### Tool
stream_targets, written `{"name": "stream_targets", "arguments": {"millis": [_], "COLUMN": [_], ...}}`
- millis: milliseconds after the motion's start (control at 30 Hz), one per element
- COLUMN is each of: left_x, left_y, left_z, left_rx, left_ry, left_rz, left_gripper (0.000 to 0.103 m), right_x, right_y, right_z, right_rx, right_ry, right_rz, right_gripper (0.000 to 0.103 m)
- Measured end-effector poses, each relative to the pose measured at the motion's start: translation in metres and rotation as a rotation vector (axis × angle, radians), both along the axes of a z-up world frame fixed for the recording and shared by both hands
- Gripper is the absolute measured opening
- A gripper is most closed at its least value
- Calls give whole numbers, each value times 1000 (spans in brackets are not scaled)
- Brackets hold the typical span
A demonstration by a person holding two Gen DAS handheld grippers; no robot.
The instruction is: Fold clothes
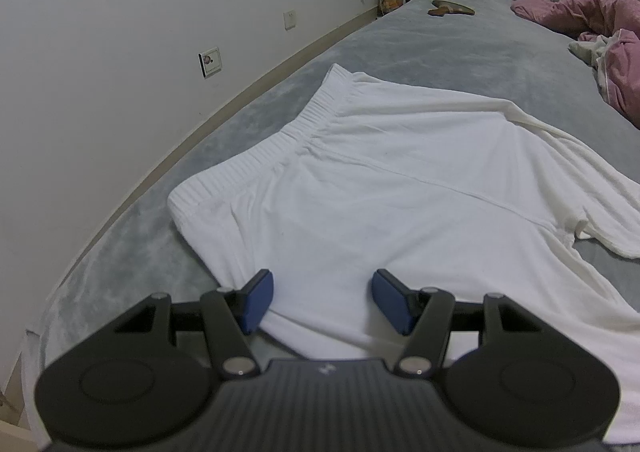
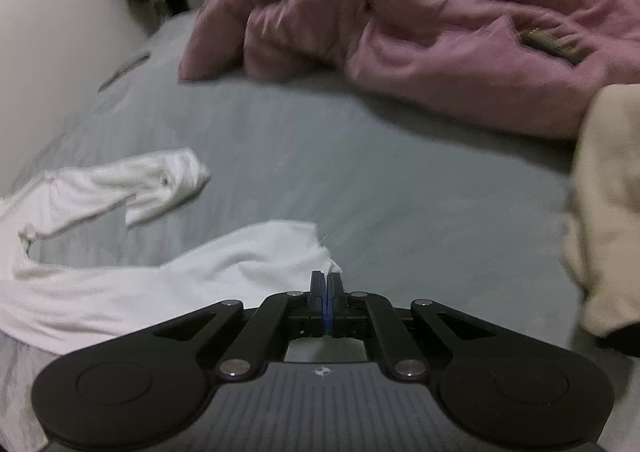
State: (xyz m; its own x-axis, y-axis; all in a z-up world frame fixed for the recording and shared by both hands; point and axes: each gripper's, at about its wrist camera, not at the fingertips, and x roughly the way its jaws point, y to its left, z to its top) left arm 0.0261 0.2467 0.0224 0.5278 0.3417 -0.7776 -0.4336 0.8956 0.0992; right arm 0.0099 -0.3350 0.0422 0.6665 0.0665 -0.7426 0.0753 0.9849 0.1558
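Note:
White trousers with a ribbed elastic waistband lie spread flat on the grey bed. My left gripper is open just above the near edge of the trousers, below the waistband, its blue pads apart with cloth showing between them. In the right wrist view, my right gripper is shut on the hem corner of the near trouser leg. The other leg lies loose to the left on the bed.
A crumpled pink quilt fills the far right of the bed. A beige garment lies at the right. A brown wooden object rests far back. The white wall with sockets runs along the bed's left side.

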Motion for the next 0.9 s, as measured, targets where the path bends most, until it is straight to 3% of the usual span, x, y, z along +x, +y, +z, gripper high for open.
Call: {"name": "stream_targets", "arguments": {"millis": [200, 600, 767, 867, 900], "left_x": [-3, -10, -12, -12, -12], "left_y": [2, 11, 16, 16, 15], "left_z": [1, 3, 4, 4, 4], "left_rx": [-4, -34, -57, -55, -54], "left_ry": [-1, -9, -12, -11, -10], "left_rz": [-2, 1, -9, -11, -11], "left_gripper": [57, 57, 56, 56, 56], "right_x": [-47, -70, -64, -63, -61], "right_y": [1, 7, 16, 17, 16], "right_z": [14, -1, -8, 3, 8], "right_rx": [-10, -73, -73, -90, -92], "right_ry": [-64, 5, 71, 19, 2], "right_rz": [-77, -154, -52, -37, -16], "right_gripper": [3, 3, 3, 11, 19]}}
